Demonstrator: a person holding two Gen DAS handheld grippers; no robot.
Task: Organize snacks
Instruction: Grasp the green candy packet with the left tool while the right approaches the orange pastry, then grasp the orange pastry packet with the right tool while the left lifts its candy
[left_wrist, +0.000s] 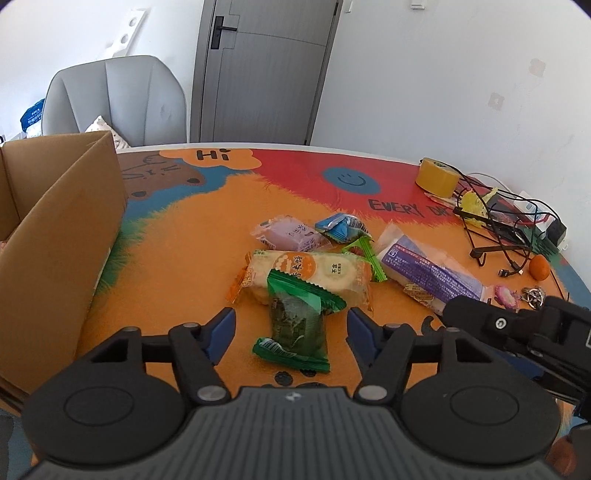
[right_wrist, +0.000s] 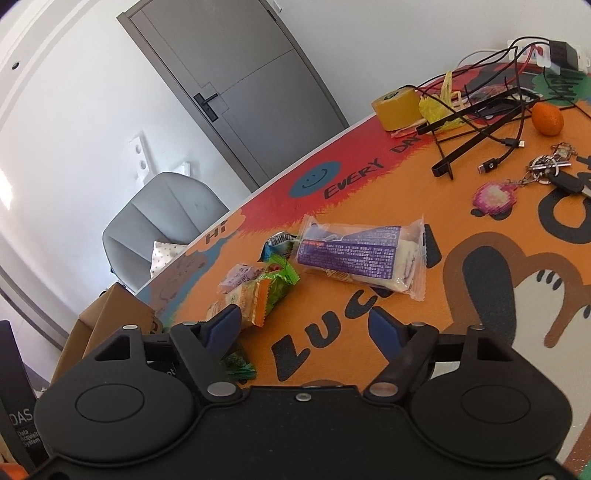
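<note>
The left gripper (left_wrist: 291, 323) hovers low over a colourful table mat (left_wrist: 177, 258), its two blue-tipped fingers spread wide and holding nothing. A dark green snack packet (left_wrist: 297, 323) lies flat on the mat directly between them, not yet touched.

Just beyond it, partly under its top edge, lies a rice cracker pack (left_wrist: 306, 277) with orange ends. Farther back sit a pink packet (left_wrist: 290, 236), a blue packet (left_wrist: 341, 227) and a small bright green wrapper (left_wrist: 364, 254). To the right lies a long purple-labelled pack (left_wrist: 428, 273).

The right gripper (right_wrist: 304, 326) is also wide open and empty, tilted above bare mat, near the long pack but well short of it.

A cardboard box (left_wrist: 62, 240) stands at the left edge of the table, open at the top. Its inside is mostly hidden, so whether it holds any snacks cannot be told.

Judging from this, the sorting looks barely begun: all six visible snacks are loose on the mat, none visibly boxed. The green packet seems the next to be picked up.

Tape (left_wrist: 437, 177), cables (left_wrist: 506, 221), an orange (left_wrist: 540, 266) and keys (right_wrist: 554, 170) clutter the far right.
</note>
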